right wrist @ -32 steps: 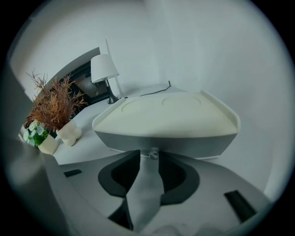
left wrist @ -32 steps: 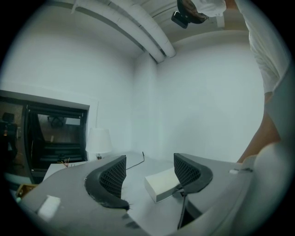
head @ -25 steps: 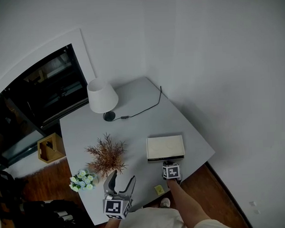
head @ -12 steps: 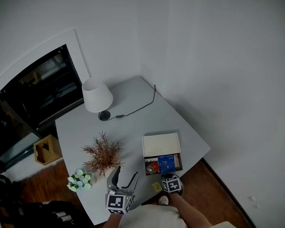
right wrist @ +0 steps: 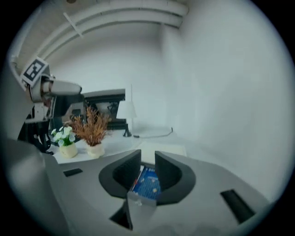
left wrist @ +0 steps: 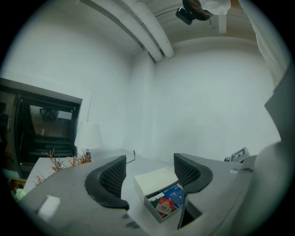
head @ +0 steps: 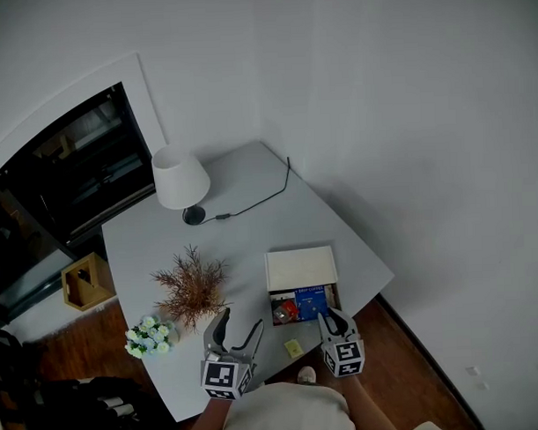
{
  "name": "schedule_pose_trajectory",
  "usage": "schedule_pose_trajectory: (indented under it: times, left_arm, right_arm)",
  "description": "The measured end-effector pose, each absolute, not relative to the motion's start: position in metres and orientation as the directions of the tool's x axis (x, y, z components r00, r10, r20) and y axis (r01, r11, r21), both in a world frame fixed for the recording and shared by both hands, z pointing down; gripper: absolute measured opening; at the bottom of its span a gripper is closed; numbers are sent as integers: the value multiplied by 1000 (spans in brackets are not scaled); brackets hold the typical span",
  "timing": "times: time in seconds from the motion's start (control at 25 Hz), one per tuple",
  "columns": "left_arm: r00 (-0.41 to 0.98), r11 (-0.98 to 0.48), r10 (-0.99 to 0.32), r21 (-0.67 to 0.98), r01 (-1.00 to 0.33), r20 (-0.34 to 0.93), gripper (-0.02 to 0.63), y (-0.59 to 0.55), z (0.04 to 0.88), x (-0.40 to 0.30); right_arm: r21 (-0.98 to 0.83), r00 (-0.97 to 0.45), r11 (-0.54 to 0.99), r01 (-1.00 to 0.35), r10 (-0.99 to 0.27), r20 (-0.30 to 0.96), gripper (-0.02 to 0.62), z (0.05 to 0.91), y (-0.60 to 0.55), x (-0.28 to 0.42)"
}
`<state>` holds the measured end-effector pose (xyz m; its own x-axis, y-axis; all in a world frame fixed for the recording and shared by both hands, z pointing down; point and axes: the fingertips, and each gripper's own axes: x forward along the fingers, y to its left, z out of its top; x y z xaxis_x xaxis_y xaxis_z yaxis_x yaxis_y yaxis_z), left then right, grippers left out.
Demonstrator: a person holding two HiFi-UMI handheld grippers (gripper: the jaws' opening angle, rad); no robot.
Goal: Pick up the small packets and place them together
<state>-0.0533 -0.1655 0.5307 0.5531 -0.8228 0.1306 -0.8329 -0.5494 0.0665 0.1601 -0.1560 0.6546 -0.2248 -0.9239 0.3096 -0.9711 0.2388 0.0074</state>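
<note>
**Two packets lie in the open box, both grippers empty**

The box (head: 299, 322) stands near the table's (head: 251, 219) near right corner. Its white lid (head: 300, 268) lies flat just beyond it, on the far side. The box's long axis runs left to right.

A blue packet (head: 313, 304) fills the right part of the box and lies flat. A line of white print runs left to right along its far edge, too small to read with certainty. A smaller red packet (head: 286, 311) lies in the left part, touching or just beside the blue one, and its markings cannot be made out. A small yellow item (head: 294, 348) rests on the table near the front edge, between the two grippers and apart from the box.

The left gripper (left wrist: 150, 161) hovers to the near left of the box. Its jaws are spread wide with nothing between them, and the box shows through the gap.

The right gripper (right wrist: 147, 159) hangs at the box's near right corner, pointing across it. Its jaws have just been opening and stand a narrow way apart. They grip nothing, and the blue packet seen through the slot lies in the box beyond.

Each gripper carries a cube with black-and-white square markers.

A lamp (head: 178, 178), a dried plant (head: 192, 287) and a small pot of flowers (head: 146, 336) stand along the table's left side.
</note>
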Motion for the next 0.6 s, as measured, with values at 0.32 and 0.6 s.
schedule_pose_trajectory:
  times: [0.32,0.6]
  left_arm:
    - [533,-529,-841,64,-846,88,310,-172,516,-57]
    - [534,-533,-845,44,-845,19,312,-178,495,-54]
  right_arm:
    - [16,-265,265,-964,-964,-3,145,516,-155,169]
    - [55,-221,216,-975,-971,-89,413,476,-148,172]
